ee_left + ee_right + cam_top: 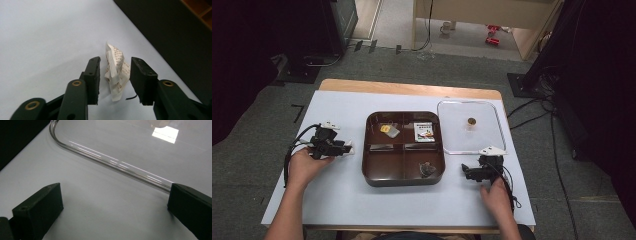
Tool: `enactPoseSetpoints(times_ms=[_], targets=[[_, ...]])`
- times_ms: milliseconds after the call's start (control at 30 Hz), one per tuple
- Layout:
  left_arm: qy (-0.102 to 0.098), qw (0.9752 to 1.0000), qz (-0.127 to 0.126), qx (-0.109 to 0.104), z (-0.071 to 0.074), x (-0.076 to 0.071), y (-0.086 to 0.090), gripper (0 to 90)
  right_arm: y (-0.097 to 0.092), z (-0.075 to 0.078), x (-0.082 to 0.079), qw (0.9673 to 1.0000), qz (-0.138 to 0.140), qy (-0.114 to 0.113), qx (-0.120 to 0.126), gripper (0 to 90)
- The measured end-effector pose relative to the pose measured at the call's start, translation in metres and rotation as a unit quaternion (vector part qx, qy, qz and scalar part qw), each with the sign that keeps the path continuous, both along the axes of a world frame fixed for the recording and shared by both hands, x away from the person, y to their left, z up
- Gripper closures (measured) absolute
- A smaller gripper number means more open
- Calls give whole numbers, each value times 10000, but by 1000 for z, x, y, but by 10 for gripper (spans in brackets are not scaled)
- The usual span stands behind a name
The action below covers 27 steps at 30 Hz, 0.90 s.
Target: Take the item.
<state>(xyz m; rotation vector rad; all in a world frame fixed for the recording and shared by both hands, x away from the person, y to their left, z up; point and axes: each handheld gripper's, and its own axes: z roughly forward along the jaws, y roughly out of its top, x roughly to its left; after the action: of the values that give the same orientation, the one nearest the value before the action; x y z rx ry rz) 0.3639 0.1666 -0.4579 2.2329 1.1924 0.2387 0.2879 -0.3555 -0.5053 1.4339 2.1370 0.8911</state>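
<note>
Both tongs' jaws parted; packet (115,71) lies between left tongs (114,80).

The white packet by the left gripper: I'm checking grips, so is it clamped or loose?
Loose. In the left gripper view the crumpled white packet lies on the table between the left gripper, with a gap at each pad.

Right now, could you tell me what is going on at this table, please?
A person sits at a table holding tongs in each hand. The left tongs have a crumpled white printed packet between the jaws, with small gaps on both sides, so nothing is pinched. It lies on the table left of a brown four-compartment tray. The right tongs stand wide open, empty, at the edge of a clear lid.
</note>
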Motion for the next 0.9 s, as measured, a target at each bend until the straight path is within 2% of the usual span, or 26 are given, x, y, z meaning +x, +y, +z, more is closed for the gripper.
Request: enactPoseSetpoints(times_ms=[67, 333, 500, 900], targets=[[-39, 10000, 66, -22, 1, -1, 2, 553, 0, 0, 0, 10000, 5, 2, 1, 0], [-183, 9995, 160, -179, 7, -11, 10, 500, -1, 0, 1, 10000, 6, 38, 36, 0], [-274, 9992, 206, -199, 10, -19, 17, 491, -1, 0, 1, 10000, 4, 50, 48, 0], [-317, 9986, 368, -221, 8, -32, 33, 475, -1, 0, 1, 10000, 6, 54, 50, 0]])
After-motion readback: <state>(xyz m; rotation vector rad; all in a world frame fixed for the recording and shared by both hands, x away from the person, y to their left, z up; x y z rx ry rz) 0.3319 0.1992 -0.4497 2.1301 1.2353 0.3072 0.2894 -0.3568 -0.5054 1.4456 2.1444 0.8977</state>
